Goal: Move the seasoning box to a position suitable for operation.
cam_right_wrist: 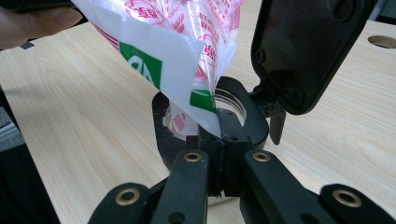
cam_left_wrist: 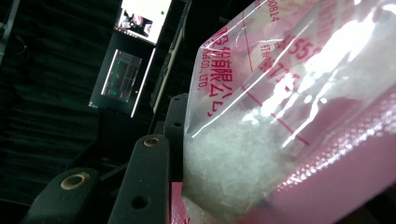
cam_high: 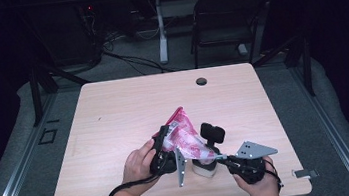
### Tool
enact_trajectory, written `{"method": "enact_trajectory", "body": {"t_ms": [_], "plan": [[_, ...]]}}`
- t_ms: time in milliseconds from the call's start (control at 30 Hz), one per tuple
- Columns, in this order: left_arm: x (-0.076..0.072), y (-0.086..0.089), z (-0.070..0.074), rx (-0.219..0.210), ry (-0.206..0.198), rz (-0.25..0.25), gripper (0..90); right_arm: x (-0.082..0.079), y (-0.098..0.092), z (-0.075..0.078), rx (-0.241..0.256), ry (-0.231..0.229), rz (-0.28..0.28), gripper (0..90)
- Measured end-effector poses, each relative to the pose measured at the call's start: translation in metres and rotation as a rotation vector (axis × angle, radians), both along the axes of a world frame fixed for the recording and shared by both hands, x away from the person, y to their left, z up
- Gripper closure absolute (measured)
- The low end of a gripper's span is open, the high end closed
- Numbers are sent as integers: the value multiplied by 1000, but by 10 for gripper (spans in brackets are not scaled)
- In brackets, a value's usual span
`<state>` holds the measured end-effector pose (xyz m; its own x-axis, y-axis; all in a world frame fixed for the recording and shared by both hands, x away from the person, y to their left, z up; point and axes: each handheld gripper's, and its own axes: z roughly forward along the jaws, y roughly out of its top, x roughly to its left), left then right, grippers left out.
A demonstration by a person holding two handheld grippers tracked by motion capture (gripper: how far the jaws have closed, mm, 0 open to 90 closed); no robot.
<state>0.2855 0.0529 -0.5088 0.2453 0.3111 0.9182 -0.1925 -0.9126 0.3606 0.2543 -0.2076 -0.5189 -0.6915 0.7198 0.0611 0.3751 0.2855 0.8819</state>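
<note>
Near the table's (cam_high: 113, 110) six o'clock edge, I tip the bag (cam_high: 185, 136), clenched in my left gripper (cam_high: 164, 144), over the open jar (cam_right_wrist: 229, 105). My right gripper (cam_right_wrist: 223, 140) pinches the jar's rim, steadying it. Next, I judge, a steeper tilt so the white crystals (cam_left_wrist: 233, 158) slide in.

Dim room, lit tabletop, bag glare

**Both hand-held grippers low and close, jaws closed**

Left hand (cam_high: 138, 165) wraps its hand-held gripper (cam_high: 163, 138), forearm entering from the bottom edge and angled up to the right. Jaws clamped, pointing up and away. Right hand (cam_high: 259, 181) grips the right hand-held gripper (cam_high: 218, 158) from behind, pointing left toward the other hand. Its jaws are pressed together in the right gripper view. The two grippers sit near each other.
</note>
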Motion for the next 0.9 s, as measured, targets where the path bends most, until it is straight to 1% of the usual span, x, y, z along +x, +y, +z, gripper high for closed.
{"method": "enact_trajectory", "body": {"t_ms": [33,67,133,267,300,333,400,433,533,567,633,667,733,800,900], "plan": [[0,0,0,-1,2,0,686,0,0,0,6,-1,-3,898],[0,1,0,1,-8,-4,687,0,0,0,6,-1,-3,898],[1,1,-1,-3,-8,-4,687,0,0,0,2,-1,0,897],[0,2,-2,-3,4,-1,688,0,0,1,4,-3,-1,896],[1,1,-3,-15,1,-9,688,0,0,1,5,-5,-2,896],[0,2,-2,0,6,-1,688,0,0,1,6,-6,-2,896],[0,2,-3,1,8,0,689,0,0,1,9,-7,-4,896],[0,2,-4,-8,9,-3,689,0,0,1,14,-8,-6,896],[0,3,-4,-19,14,-4,690,1,0,2,14,-13,-5,895],[0,4,-4,-10,15,2,690,1,0,2,16,-13,-5,896],[0,5,-4,-14,18,4,690,1,0,3,16,-12,-4,895],[0,5,-5,-26,21,0,690,1,1,3,17,-16,-5,895],[0,5,-5,-24,27,4,690,1,1,3,21,-17,-6,896],[0,6,-6,-30,26,1,691,2,1,4,26,-19,-8,895],[0,7,-6,-21,29,5,691,2,1,4,25,-19,-9,896]]}}
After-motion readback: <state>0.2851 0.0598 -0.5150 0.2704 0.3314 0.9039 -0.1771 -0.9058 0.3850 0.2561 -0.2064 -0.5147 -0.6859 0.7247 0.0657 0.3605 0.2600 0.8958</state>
